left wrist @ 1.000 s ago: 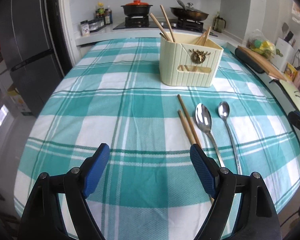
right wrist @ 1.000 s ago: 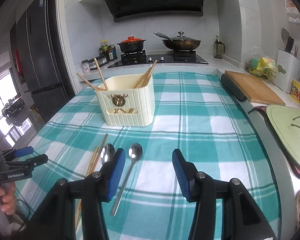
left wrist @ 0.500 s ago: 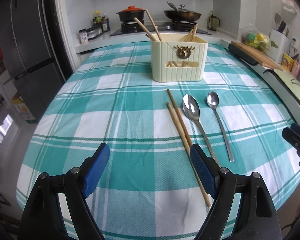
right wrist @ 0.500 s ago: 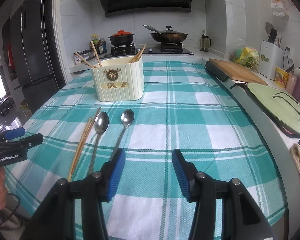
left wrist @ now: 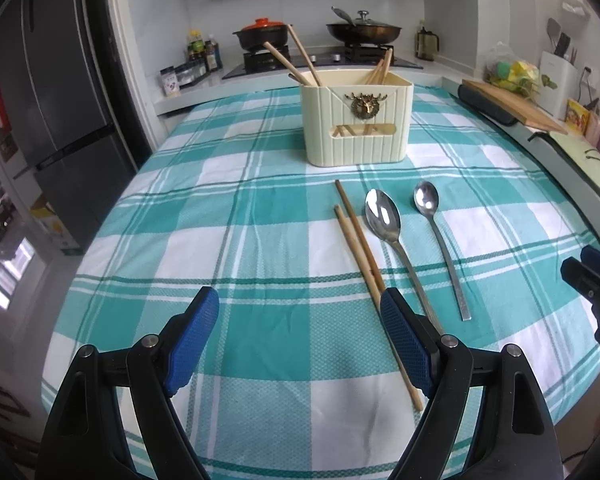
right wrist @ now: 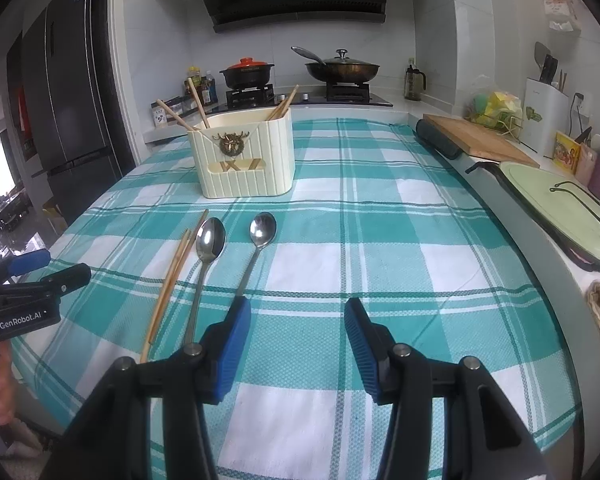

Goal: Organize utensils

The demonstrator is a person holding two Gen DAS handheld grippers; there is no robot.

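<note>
A teal and white checked cloth covers the tabletop. Toward its far side stands a cream ribbed utensil holder with a small gold deer-head badge on its front; several wooden chopsticks already lean inside it, some at the left end and some at the right.

Just in front of the holder, four pieces lie flat on the cloth, side by side and pointing roughly toward it. From left to right in the left wrist view they are a pair of wooden chopsticks, touching each other along part of their length, a large spoon with its bowl up, and a smaller spoon set slightly apart from the large one.

The left gripper hovers over the near part of the cloth with its jaws wide open and nothing between them; its right blue pad sits in front of the lower chopsticks and the large spoon's handle in the picture. The right gripper is also above the cloth, jaws partly open and empty, its left pad overlapping the small spoon's handle end in view.

Behind the tabletop a counter carries a stove with a red-lidded pot and a wok. A wooden cutting board lies at the right.
</note>
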